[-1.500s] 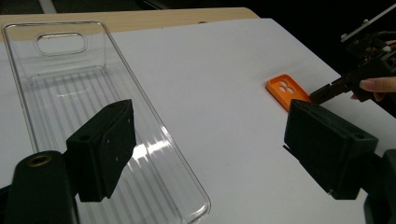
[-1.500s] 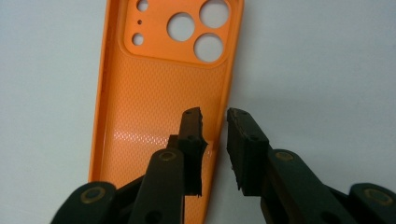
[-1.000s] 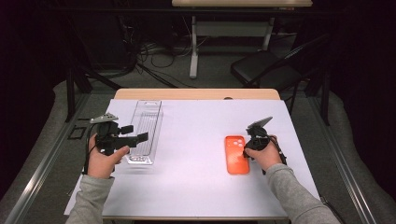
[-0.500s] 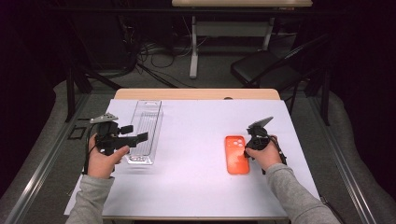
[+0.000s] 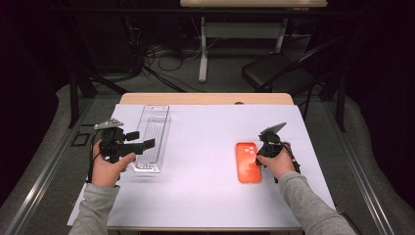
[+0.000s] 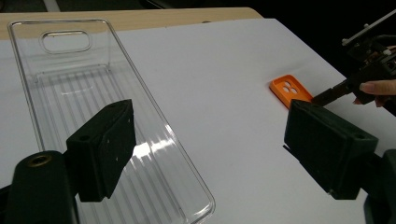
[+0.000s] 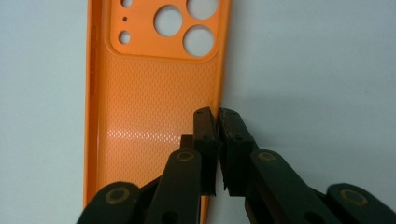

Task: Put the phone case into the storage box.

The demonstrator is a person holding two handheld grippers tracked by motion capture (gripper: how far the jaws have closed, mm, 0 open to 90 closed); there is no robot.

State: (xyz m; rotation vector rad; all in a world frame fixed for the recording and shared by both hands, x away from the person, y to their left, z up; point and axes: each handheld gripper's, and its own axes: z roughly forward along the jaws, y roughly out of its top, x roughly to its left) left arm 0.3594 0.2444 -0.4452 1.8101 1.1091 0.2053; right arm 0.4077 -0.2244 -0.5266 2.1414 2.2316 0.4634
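On my left, a clear plastic tray (image 5: pixel 152 137) lay lengthwise on the white sheet (image 5: pixel 205 147), ribbed along its floor with a slot cut through its far end. My left gripper (image 5: pixel 142 144) hovered over the near part of that tray with its jaws spread wide and nothing between them; in the left gripper view one jaw sat above the tray's floor (image 6: pixel 93 121) and the other out over bare sheet. Nothing lay inside the tray.

The orange phone case (image 5: pixel 248 161) lay flat and open side up on the right half of the sheet, camera cutouts at its far end, well apart from the tray. My right gripper (image 5: pixel 262 152) had its jaws closed to a sliver on the case's right side wall, one jaw inside the case (image 7: pixel 154 116) and one outside on the sheet. Between tray and case the sheet was bare, so nothing stood between my two tools.

The white sheet covered most of a light wooden table (image 5: pixel 205 98), whose far edge showed as a tan strip. Beyond it the room was dark: a grey floor, a tangle of black cables (image 5: pixel 161 58), the white leg of another table (image 5: pixel 202 49), and a black chair (image 5: pixel 274 71) off to the far right.
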